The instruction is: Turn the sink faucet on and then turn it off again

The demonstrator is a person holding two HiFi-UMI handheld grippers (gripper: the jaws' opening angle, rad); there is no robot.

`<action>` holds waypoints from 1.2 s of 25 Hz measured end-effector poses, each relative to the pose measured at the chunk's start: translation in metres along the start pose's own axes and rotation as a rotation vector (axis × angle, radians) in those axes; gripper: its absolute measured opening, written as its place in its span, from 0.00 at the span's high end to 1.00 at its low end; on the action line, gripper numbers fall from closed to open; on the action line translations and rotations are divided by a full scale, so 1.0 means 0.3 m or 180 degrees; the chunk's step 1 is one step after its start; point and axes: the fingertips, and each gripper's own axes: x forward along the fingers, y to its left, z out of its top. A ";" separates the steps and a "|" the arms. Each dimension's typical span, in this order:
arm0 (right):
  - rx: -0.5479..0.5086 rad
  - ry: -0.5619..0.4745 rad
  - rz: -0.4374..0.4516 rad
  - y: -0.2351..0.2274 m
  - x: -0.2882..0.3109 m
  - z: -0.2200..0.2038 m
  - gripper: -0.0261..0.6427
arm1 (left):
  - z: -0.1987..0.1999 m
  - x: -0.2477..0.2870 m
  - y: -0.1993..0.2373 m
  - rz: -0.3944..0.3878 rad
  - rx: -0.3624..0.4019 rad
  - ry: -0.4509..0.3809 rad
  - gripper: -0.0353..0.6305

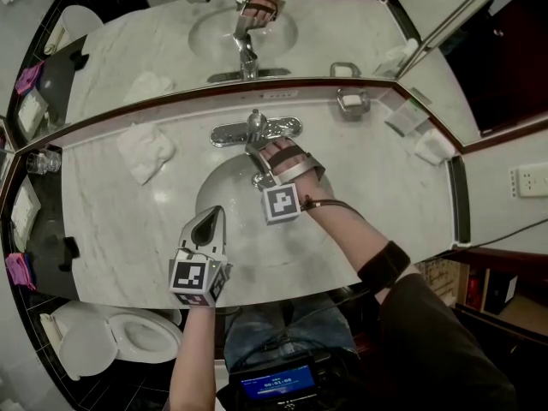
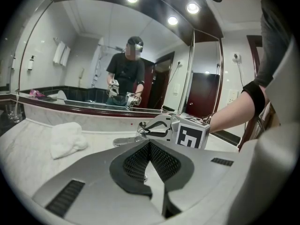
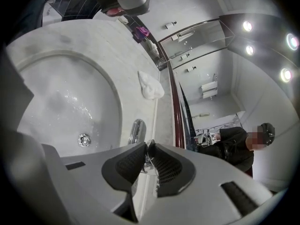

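Observation:
The chrome faucet (image 1: pixel 254 127) stands at the back of the oval sink basin (image 1: pixel 224 187). My right gripper (image 1: pixel 256 155) reaches in from the right and sits at the faucet's lever handle. In the right gripper view the handle (image 3: pixel 147 161) fills the narrow gap between the pads, which close on it from both sides, and the spout (image 3: pixel 136 131) shows just beyond. My left gripper (image 1: pixel 214 214) hovers over the basin's front part, shut with nothing in it; its tips (image 2: pixel 150 144) meet. I see no water stream; the bowl looks wet around the drain (image 3: pixel 84 139).
A crumpled white towel (image 1: pixel 144 151) lies on the marble counter left of the sink. A metal soap dish (image 1: pixel 352 101) stands at the back right. The mirror (image 1: pixel 257 24) rises right behind the faucet. A toilet (image 1: pixel 111 341) is below the counter's left end.

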 end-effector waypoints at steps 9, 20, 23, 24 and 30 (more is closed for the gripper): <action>0.0043 0.0055 -0.0002 0.011 0.002 -0.007 0.83 | -0.018 -0.013 0.016 0.0062 -0.0037 0.0005 0.94; 0.0481 0.0143 0.0032 -0.008 -0.071 0.006 0.78 | 0.022 -0.092 0.020 0.0201 0.0042 -0.0039 0.94; 0.0847 0.0116 0.0044 -0.021 -0.174 0.029 0.78 | 0.063 -0.132 0.020 0.0220 0.0082 -0.0071 0.94; 0.0982 0.0094 0.0025 -0.033 -0.215 0.036 0.78 | 0.081 -0.144 0.013 0.0219 0.0099 -0.0082 0.94; 0.1820 0.0044 -0.0049 -0.069 -0.443 0.017 0.93 | 0.147 -0.211 -0.040 0.0202 0.0194 -0.0136 0.94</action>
